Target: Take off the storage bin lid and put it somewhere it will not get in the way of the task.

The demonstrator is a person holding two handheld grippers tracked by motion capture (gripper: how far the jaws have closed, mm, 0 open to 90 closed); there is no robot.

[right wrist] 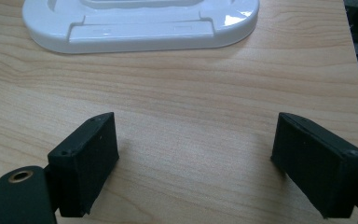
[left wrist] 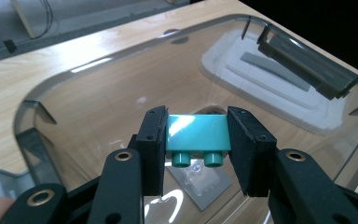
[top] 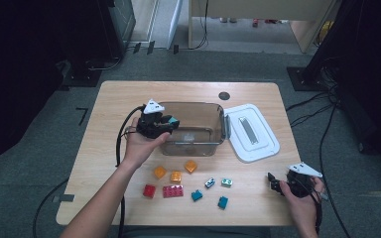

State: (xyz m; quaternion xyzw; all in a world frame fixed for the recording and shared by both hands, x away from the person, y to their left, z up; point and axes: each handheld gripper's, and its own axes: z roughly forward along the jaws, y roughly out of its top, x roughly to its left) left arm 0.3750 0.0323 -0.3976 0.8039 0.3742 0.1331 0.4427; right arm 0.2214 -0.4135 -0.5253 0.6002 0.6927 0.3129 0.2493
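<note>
- A teal toy brick point(left wrist: 196, 132) with two round studs pointing down is pinched between the two black pads of the left gripper point(left wrist: 196, 140). The pads press on its two short ends.
- The brick hangs in the air above the open inside of a clear, smoke-tinted plastic container point(top: 218, 145), not touching its floor. In the high view it sits near the container's left wall.
- The container looks empty apart from a flat label or sticker on its base, directly under the brick.
- To finish this step well, I would judge it best to lower the brick well below the rim before easing the pads apart, so it drops a short way and does not bounce out or catch on the wall.
- The container's white lid point(top: 252, 132) lies flat on the wooden table point(top: 114, 94), just beside the container on its right.
- Nearer the person, loose bricks wait on the table: three orange, two red, two teal and two small pale ones.
- The right gripper point(right wrist: 196, 168) rests low over bare table at the near right corner, well apart from the container. Its jaws stand wide with nothing between them.
</note>
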